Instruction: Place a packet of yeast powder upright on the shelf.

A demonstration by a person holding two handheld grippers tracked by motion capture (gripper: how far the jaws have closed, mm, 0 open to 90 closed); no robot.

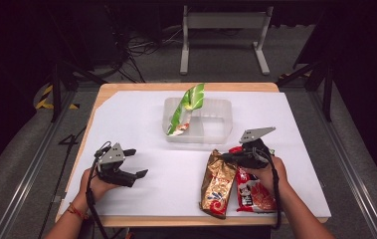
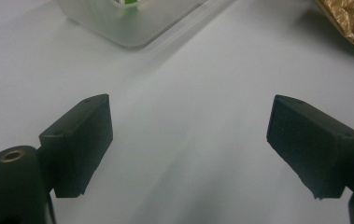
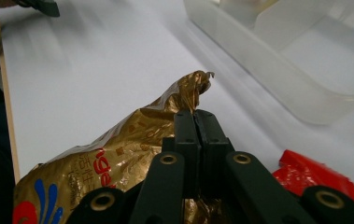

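Note:
A gold snack bag lies at the front of the white sheet, with a red snack bag beside it on its right. My right gripper sits at the gold bag's far end. Its jaws are pressed together on the crumpled top edge of the gold bag, just below the twisted tip, in the right gripper view. My left gripper rests low at the front left, open and holding nothing. Its two black pads stand wide apart over bare white sheet.
A clear plastic container stands at the middle back, with a green and white bag leaning upright in its left part. The container's corner is ahead of the left gripper. The red bag's edge lies right of my right jaws.

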